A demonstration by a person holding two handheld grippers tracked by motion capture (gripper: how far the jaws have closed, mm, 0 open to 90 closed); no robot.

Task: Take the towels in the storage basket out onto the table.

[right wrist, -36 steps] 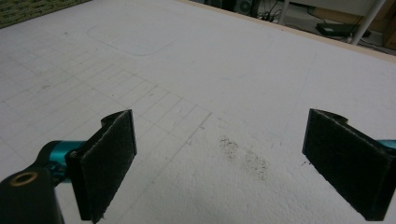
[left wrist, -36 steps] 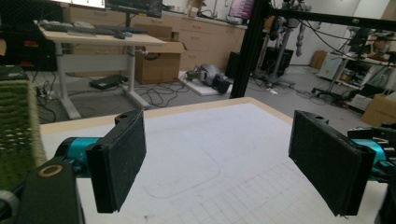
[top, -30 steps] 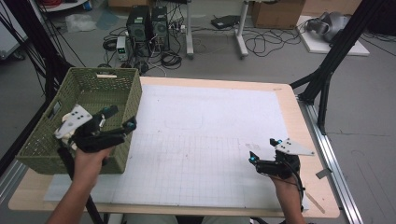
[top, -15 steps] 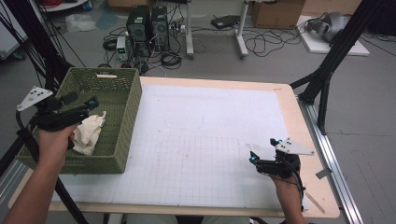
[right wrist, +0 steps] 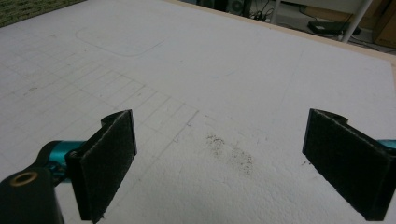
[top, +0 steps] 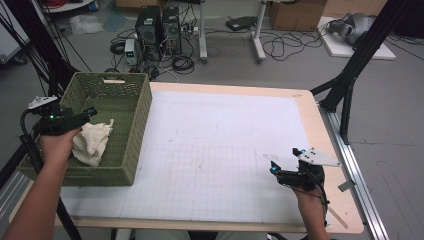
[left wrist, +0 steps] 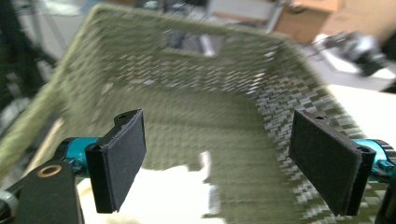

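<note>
Two computer towers [top: 160, 25], tangled cables [top: 280, 47] and cardboard boxes [top: 295, 12] occupy the floor beyond the desk [top: 225, 130].

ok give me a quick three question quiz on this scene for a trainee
1. True or false: the left gripper is shut on the cream cloth.
2. Where does the cloth lie? A) on the white mat B) inside the green basket C) on the floor
3. Fill in: the right gripper is over the ____ mat, with nothing between its jaws.

Key: 1 false, its jaws stand open above the cloth; 2 B; 3 white.
</note>
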